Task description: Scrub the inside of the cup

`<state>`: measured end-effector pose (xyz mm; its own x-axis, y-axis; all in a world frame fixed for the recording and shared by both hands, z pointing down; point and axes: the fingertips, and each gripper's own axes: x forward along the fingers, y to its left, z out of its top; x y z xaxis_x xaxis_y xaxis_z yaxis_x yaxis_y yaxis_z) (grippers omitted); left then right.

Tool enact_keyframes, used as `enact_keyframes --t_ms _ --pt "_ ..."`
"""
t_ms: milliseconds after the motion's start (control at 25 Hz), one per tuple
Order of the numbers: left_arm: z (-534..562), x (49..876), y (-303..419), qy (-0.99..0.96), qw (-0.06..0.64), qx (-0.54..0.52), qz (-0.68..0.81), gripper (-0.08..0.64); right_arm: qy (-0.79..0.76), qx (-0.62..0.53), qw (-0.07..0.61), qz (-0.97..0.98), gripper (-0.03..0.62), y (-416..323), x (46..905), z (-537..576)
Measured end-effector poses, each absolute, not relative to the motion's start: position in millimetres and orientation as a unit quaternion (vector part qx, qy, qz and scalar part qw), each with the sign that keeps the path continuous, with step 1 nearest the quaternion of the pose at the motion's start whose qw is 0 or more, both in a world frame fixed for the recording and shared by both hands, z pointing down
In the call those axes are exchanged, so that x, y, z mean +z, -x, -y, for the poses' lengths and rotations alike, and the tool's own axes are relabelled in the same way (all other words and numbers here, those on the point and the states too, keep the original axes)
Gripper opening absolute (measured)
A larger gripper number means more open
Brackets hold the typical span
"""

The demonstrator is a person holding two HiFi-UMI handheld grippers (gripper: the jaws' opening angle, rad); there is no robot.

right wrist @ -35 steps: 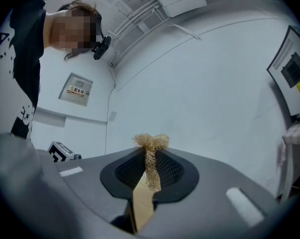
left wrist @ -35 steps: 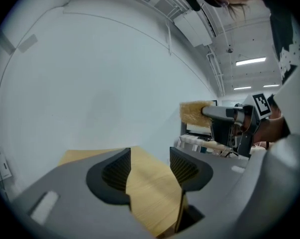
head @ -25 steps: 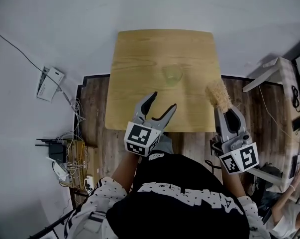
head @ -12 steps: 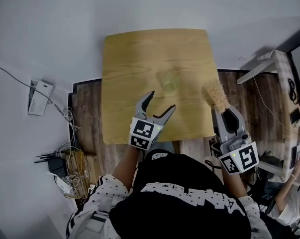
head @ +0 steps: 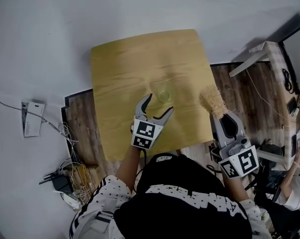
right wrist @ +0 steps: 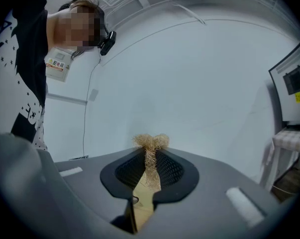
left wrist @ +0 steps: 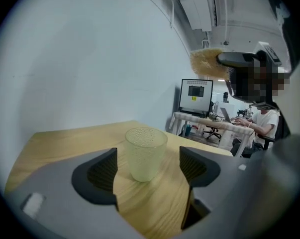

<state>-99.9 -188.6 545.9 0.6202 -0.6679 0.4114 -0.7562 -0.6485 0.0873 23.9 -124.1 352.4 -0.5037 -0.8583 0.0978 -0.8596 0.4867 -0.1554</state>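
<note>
A clear, pale green dimpled cup [head: 164, 92] [left wrist: 145, 153] stands upright near the middle of the small wooden table [head: 130, 63]. My left gripper [head: 157, 105] [left wrist: 148, 164] is just short of it. Its jaws have just been opening and stand wide apart, one either side of the cup, without touching it. My right gripper [head: 220, 114] [right wrist: 150, 167] is shut on a tan fibre scrubber [head: 212, 100] [right wrist: 150, 148], held over the table's right edge, to the right of the cup. The scrubber's tuft [left wrist: 207, 62] also shows high in the left gripper view.
White walls stand behind the table. On the floor to the left lie cables and a router [head: 65, 176] and a white box [head: 31, 118]. To the right stands a white desk [head: 256, 54] with a monitor [left wrist: 196, 96], where another person [left wrist: 261, 121] sits.
My left gripper has moved forward and down toward the cup, its jaws wider, now flanking it. My right gripper with the scrubber has shifted a little. The head view has swung, so the table looks turned.
</note>
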Motion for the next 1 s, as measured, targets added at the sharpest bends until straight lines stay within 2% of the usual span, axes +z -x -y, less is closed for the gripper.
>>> enact_keyframes --t_ms 600,1000 --pt "209 576 76 -0.912 0.117 0.202 0.338 0.391 -0.54 0.097 0.033 0.836 0.063 -13 363 128" --pt "220 578 68 -0.916 0.115 0.181 0.34 0.391 -0.558 0.103 0.048 0.822 0.064 -8 368 119"
